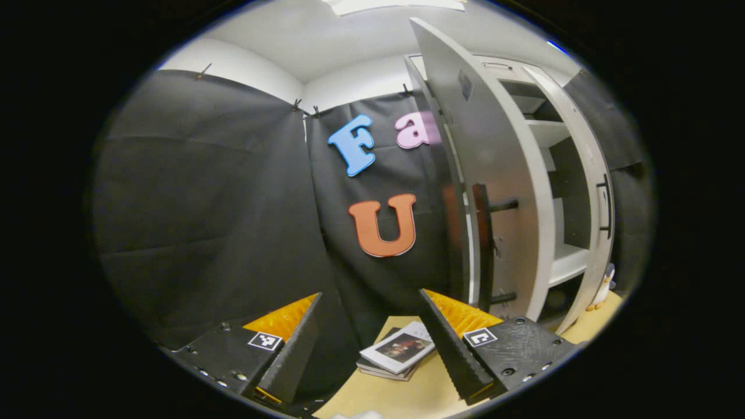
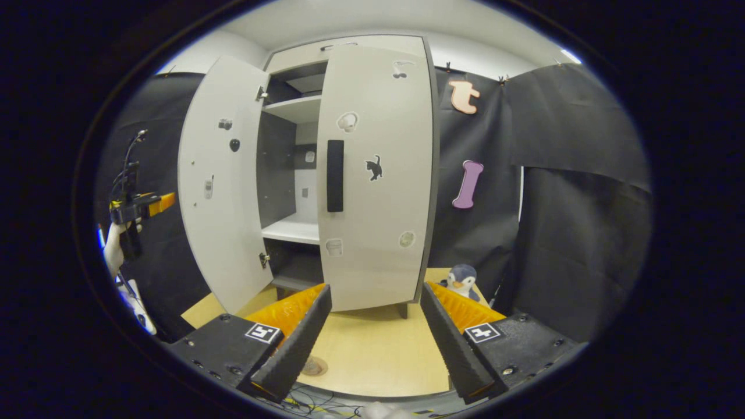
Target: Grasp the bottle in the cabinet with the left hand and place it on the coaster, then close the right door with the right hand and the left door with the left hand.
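Two doors stand differently on the white cabinet (image 2: 302,233): we see the right door (image 2: 375,174) shut flush, its dark handle (image 2: 334,174) upright, and the left door (image 2: 224,180) swung wide, baring white shelves. Our right gripper (image 2: 372,343) is released, nothing between its fingers, with bare desk (image 2: 372,349) ahead up to the cabinet's foot. Our left gripper (image 1: 369,343) is likewise released, just outside the open door's edge (image 1: 486,174); books (image 1: 398,352) lie ahead between its fingers. We cannot make out bottle or coaster.
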`<state>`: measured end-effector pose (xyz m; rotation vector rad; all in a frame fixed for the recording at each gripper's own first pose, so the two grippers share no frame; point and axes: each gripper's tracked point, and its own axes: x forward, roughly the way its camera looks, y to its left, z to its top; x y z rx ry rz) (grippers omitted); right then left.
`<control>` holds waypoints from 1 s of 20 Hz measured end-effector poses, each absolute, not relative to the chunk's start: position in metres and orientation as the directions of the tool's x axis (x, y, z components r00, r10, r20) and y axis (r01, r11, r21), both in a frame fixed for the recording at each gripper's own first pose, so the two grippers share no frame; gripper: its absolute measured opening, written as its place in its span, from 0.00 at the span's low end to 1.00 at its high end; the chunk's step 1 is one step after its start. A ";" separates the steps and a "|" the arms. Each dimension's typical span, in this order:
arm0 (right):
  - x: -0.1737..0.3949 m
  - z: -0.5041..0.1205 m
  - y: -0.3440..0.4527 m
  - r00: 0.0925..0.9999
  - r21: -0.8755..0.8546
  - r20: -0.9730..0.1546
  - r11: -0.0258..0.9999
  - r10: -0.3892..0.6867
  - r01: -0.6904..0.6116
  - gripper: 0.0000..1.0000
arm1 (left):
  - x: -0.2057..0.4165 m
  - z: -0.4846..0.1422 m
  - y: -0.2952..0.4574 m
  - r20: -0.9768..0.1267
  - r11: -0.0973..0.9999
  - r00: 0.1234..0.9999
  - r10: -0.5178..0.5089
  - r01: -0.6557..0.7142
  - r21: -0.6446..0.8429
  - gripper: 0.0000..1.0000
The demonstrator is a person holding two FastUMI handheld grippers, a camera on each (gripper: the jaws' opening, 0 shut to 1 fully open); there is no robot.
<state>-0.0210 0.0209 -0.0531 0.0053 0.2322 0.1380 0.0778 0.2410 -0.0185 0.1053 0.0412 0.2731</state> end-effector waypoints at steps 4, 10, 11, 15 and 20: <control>-0.021 -0.055 0.011 0.960 0.045 -0.236 0.989 0.150 -0.143 1.00 | 0.090 0.001 0.233 0.022 0.956 0.961 0.276 -0.277 0.096 0.97; -0.012 -0.046 -0.009 0.954 0.052 -0.212 0.978 0.211 -0.204 1.00 | 0.096 0.006 0.215 0.017 0.942 0.950 0.313 -0.313 0.120 0.87; -0.011 -0.045 -0.013 0.954 0.052 -0.206 0.976 0.216 -0.210 1.00 | 0.095 0.004 0.209 -0.001 0.945 0.950 0.312 -0.310 0.101 0.89; -0.007 -0.032 -0.029 0.956 0.037 -0.180 0.973 0.230 -0.227 1.00 | 0.093 0.003 0.174 -0.020 0.959 0.961 0.276 -0.274 0.072 0.93; 0.003 -0.029 -0.043 0.955 0.034 -0.175 0.971 0.239 -0.237 1.00 | 0.104 0.009 0.115 -0.012 0.976 0.981 0.194 -0.192 0.105 0.92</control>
